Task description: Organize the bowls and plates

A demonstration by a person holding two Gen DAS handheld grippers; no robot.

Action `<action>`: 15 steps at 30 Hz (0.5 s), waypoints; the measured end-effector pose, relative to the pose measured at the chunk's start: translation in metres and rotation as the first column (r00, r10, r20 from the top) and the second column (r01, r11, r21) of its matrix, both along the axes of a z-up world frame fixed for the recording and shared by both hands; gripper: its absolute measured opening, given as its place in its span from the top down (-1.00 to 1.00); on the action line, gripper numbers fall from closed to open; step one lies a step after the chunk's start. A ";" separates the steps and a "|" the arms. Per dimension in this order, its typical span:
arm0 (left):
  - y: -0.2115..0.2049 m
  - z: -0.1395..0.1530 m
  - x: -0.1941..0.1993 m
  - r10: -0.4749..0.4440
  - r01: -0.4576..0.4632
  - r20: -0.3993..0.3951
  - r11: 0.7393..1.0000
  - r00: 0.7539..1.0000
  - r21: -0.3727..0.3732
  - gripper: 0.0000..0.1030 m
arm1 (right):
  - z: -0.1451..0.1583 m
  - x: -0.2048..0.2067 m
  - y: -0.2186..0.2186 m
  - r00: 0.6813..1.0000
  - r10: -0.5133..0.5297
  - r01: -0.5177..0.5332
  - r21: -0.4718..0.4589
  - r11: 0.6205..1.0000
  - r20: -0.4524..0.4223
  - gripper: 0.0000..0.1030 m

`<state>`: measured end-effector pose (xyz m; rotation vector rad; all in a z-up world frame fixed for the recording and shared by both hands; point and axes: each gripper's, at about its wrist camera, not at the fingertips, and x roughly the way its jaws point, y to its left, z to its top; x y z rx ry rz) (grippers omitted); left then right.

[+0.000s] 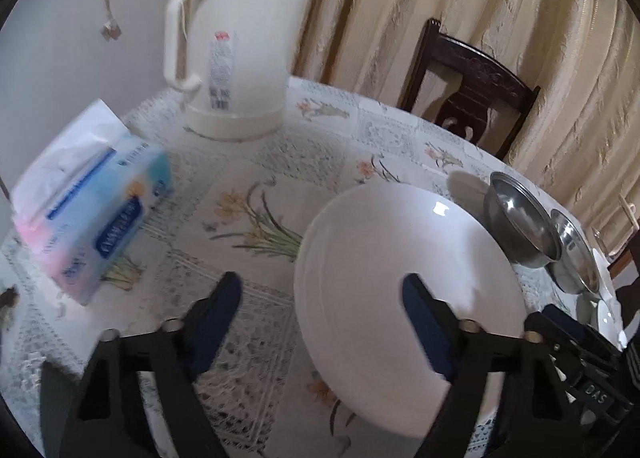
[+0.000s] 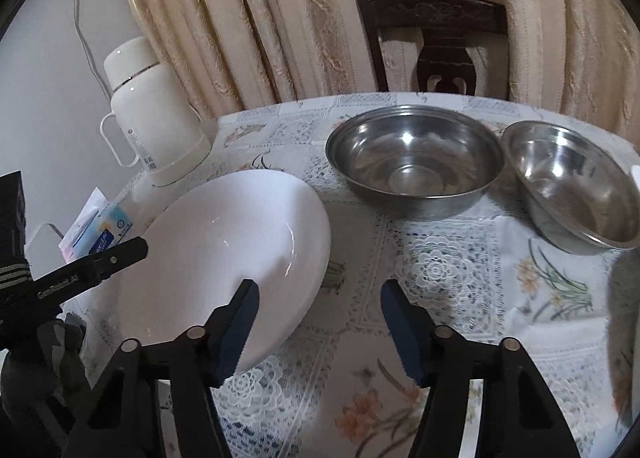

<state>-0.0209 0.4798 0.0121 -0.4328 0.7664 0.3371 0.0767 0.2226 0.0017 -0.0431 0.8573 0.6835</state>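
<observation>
A white plate (image 1: 400, 278) (image 2: 232, 250) lies on the flowered tablecloth. My left gripper (image 1: 322, 298) hangs open over its left rim: the right finger is above the plate, the left finger above the cloth. My right gripper (image 2: 320, 294) is open too, with its left finger over the plate's near right edge. Each gripper shows in the other's view: the right gripper (image 1: 568, 334) and the left gripper (image 2: 134, 249). Two steel bowls (image 2: 412, 161) (image 2: 576, 185) stand side by side behind the plate, empty, and show as well in the left wrist view (image 1: 520, 217) (image 1: 576, 254).
A white thermos jug (image 1: 236, 49) (image 2: 152, 113) and a tissue box (image 1: 92, 209) (image 2: 100, 230) stand at the table's far left. A dark wooden chair (image 2: 436, 41) is behind the table, before the curtains. Small white dishes (image 1: 604, 310) sit past the bowls.
</observation>
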 end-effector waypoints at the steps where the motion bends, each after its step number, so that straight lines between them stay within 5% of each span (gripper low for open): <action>1: 0.001 -0.003 0.002 -0.007 0.007 -0.002 1.000 1.000 -0.019 -0.36 | -0.003 0.003 0.001 1.000 0.002 -0.002 0.001 1.000 -0.013 -0.17; 9: 0.001 -0.018 0.013 -0.036 0.036 -0.011 0.998 0.999 -0.048 -0.01 | -0.016 0.016 0.010 0.996 0.044 -0.043 0.025 0.999 -0.080 0.19; 15: 0.001 -0.022 0.014 -0.059 0.060 0.020 0.996 0.998 -0.067 0.06 | -0.020 0.020 0.015 0.991 0.078 -0.073 0.050 0.996 -0.107 0.45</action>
